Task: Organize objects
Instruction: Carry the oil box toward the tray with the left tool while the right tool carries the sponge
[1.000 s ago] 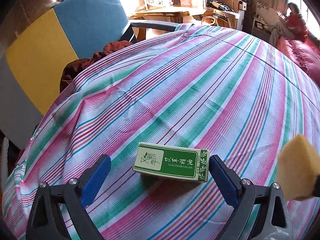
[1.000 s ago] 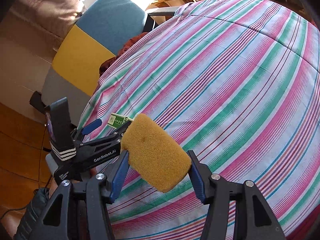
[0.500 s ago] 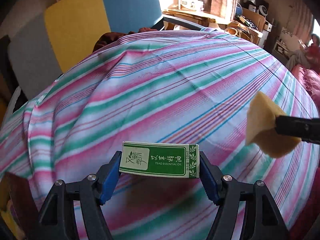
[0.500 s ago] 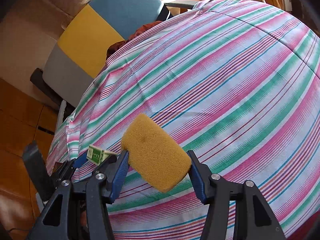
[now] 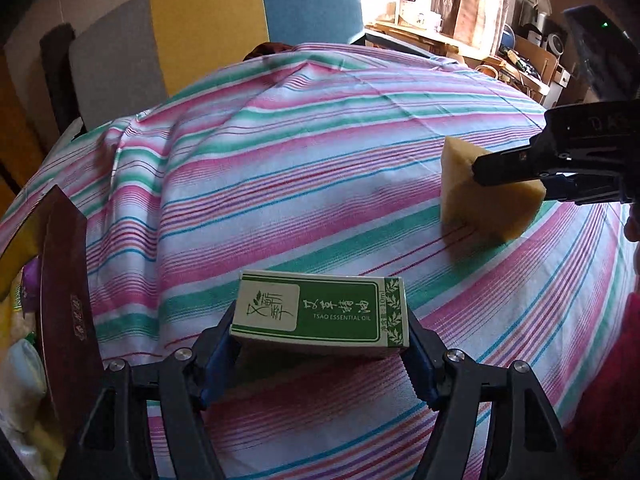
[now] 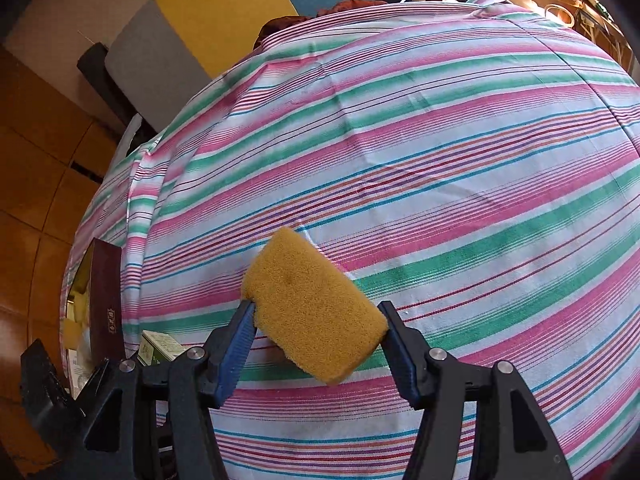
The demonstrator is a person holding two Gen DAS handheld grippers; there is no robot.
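My left gripper [image 5: 320,340] is shut on a green and white essential oil box [image 5: 320,312] and holds it above the striped tablecloth [image 5: 280,168]. My right gripper [image 6: 316,332] is shut on a yellow sponge [image 6: 314,312], held above the cloth. In the left wrist view the sponge [image 5: 480,196] and the right gripper [image 5: 560,168] are at the right, over the cloth. In the right wrist view the box [image 6: 160,346] and part of the left gripper show at the lower left.
A dark red box [image 5: 68,312] stands open at the table's left edge, with yellow and pale items inside; it also shows in the right wrist view [image 6: 105,300]. A chair [image 5: 224,20] with grey, yellow and blue panels stands behind the table. Cluttered shelves are at the far right.
My left gripper closed on the essential oil box and lifted it, swinging left so the dark red box came into view. My right gripper carried the sponge along, still shut on it.
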